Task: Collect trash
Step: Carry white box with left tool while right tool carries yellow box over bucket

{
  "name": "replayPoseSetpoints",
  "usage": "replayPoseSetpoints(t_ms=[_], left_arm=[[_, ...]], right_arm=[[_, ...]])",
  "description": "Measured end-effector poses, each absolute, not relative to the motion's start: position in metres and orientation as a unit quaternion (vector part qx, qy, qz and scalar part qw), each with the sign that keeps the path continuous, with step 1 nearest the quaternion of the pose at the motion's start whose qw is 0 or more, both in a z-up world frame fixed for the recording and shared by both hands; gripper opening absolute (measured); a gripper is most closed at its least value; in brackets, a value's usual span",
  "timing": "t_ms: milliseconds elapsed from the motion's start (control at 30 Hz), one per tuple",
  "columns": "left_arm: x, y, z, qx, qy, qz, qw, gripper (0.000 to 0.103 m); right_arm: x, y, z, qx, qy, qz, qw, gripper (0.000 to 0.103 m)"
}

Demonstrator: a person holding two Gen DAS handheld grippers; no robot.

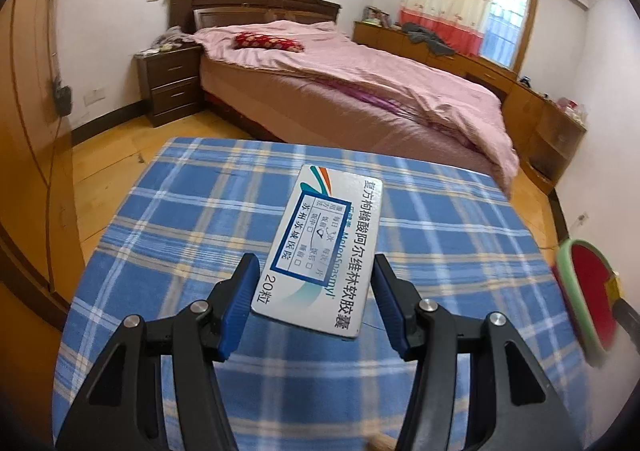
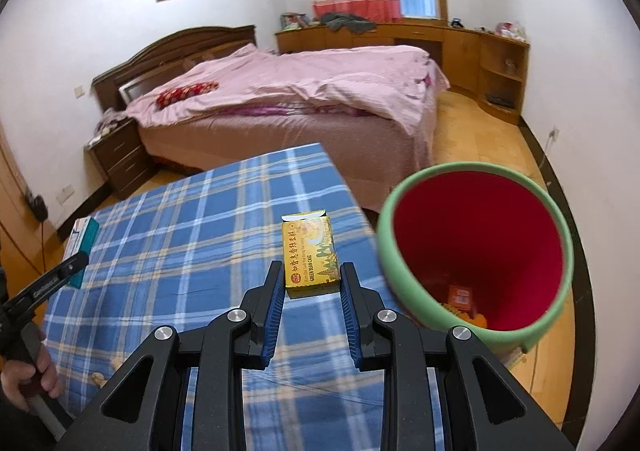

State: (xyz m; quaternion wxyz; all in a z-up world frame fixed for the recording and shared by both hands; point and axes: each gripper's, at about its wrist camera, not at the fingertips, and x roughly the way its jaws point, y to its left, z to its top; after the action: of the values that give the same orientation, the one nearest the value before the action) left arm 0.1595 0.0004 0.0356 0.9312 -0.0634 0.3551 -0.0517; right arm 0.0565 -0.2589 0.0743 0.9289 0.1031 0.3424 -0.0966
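the jaws of the left gripper (image 1: 316,287) are spread wide on either side of the near end of a white medicine box (image 1: 326,247), and those of the right gripper (image 2: 310,287) are set narrower around the near end of a yellow green bean cake box (image 2: 310,253), neither seen to be clamped. both boxes are laid flat on the plaid-covered desk (image 1: 180,219), long axes pointed away along the fingers, so each can seemingly be pinched across its short width. the green bin (image 2: 400,267) is kept just beside the desk edge, near the yellow box, presumably for a short drop.

Medicine box (image 1: 325,247) and cake box (image 2: 310,251) on table (image 2: 200,211), bin (image 2: 476,251) right, bed (image 2: 280,91) behind.
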Motion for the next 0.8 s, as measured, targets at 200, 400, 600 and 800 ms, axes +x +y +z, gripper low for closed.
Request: replayPoseSetpoints(t_ms=[200,400,600,800], left_arm=[[0.142,-0.027,0.05,-0.06,0.358,-0.092,0.927,0.057],[0.129,-0.056,0.06,-0.046,0.358,-0.12,0.925,0.057],[0.12,-0.084,0.065,-0.035,0.363,-0.147,0.92,0.057],[0.112,-0.119,0.07,-0.022,0.365,-0.176,0.914,0.057]], right_arm=[[0.041,-0.276,0.077,0.118,0.331,-0.108,0.93,0.028],[0.025,-0.294,0.08,0.133,0.32,-0.12,0.93,0.028],[0.012,-0.315,0.081,0.149,0.312,-0.13,0.929,0.028],[0.001,-0.336,0.081,0.157,0.302,-0.145,0.929,0.028]])
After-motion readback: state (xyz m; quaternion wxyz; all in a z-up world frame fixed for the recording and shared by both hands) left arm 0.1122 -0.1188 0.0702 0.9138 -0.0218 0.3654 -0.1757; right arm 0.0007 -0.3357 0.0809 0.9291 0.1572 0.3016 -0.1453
